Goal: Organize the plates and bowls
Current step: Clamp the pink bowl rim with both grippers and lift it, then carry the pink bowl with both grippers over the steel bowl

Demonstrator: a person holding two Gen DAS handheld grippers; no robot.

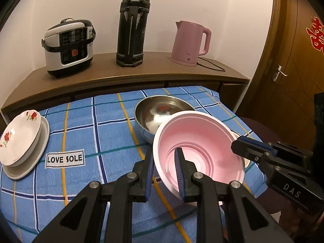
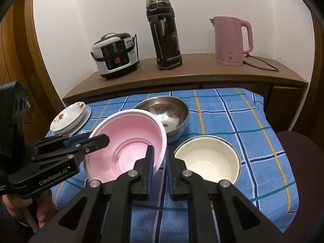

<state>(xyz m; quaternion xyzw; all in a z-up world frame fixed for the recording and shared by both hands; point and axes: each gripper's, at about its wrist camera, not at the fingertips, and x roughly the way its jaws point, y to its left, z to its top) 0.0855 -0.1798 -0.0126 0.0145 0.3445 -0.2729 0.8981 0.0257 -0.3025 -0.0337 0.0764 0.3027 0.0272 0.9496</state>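
The pink plastic bowl [image 1: 199,154] is held above the blue checked tablecloth [image 1: 81,125], tilted, with both grippers clamped on opposite sides of its white rim. The left gripper [image 1: 165,174] grips the near-left rim: one blue-padded finger sits inside the bowl wall, the other outside, with the jaws narrowed to the thickness of the rim. The right gripper [image 2: 160,162] grips the opposite rim in the same manner, its jaws drawn close onto the bowl wall, one pad inside and one outside.

In the right wrist view the left gripper [image 2: 97,141] enters from the left, its tips on the bowl rim. In the left wrist view the right gripper [image 1: 239,145] enters from the right, its tips at the far-right rim.

Just behind the pink bowl stands a stainless steel bowl [image 1: 154,111] on the cloth. To the right of the pink bowl sits a cream enamel bowl with a dark rim [image 2: 206,160], close beside the right gripper's outer finger. At the left edge of the cloth a white floral dish [image 1: 19,137] rests on a plain white plate [image 1: 38,156].

On the brown wooden shelf [image 1: 141,70] behind stand a silver-and-black rice cooker [image 1: 68,46], a tall black thermos [image 1: 132,28] and a pink electric kettle [image 1: 190,42].
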